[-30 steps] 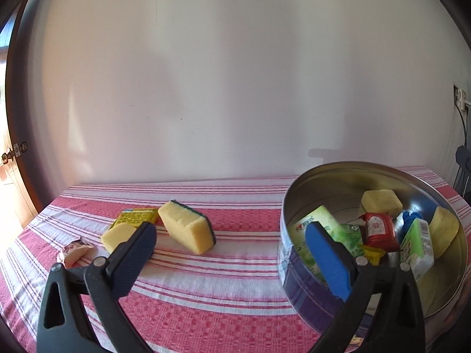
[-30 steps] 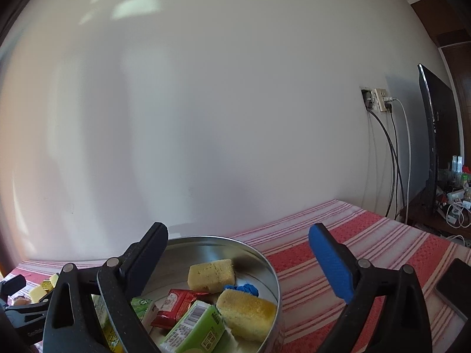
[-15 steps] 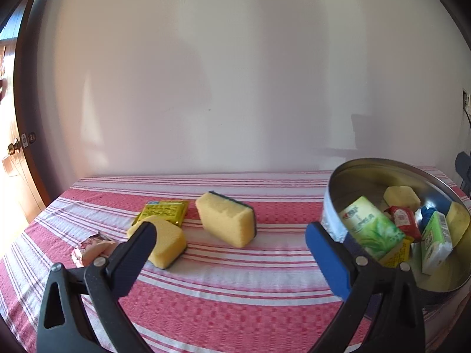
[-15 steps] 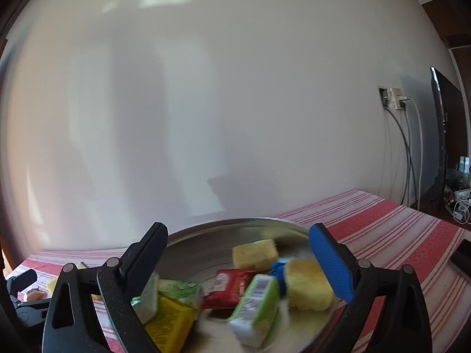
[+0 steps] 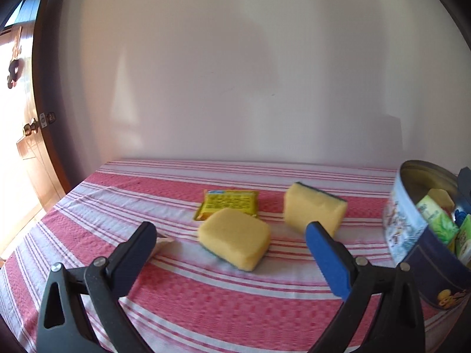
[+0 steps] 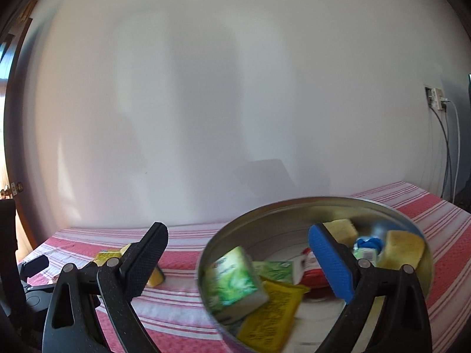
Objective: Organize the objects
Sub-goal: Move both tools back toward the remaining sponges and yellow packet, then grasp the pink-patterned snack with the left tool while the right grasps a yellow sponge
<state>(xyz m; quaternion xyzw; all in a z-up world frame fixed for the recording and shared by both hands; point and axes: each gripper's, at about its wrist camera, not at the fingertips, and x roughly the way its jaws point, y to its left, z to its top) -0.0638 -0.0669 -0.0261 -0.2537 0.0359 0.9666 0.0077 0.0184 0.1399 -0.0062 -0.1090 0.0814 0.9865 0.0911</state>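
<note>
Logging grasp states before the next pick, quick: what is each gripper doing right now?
Left gripper: open, holding nothing, pointed at the near yellow sponge.
Right gripper: open, holding nothing, over the round tin.

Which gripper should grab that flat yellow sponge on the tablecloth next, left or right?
Left. The left gripper is open and the flat yellow sponge lies between its fingertips in its view. The right gripper is open too, but points at the tin, with the loose sponges off to its side.

Bright daylight from the left; tin (image 6: 316, 267) motion-blurred (fisheye edges).
</note>
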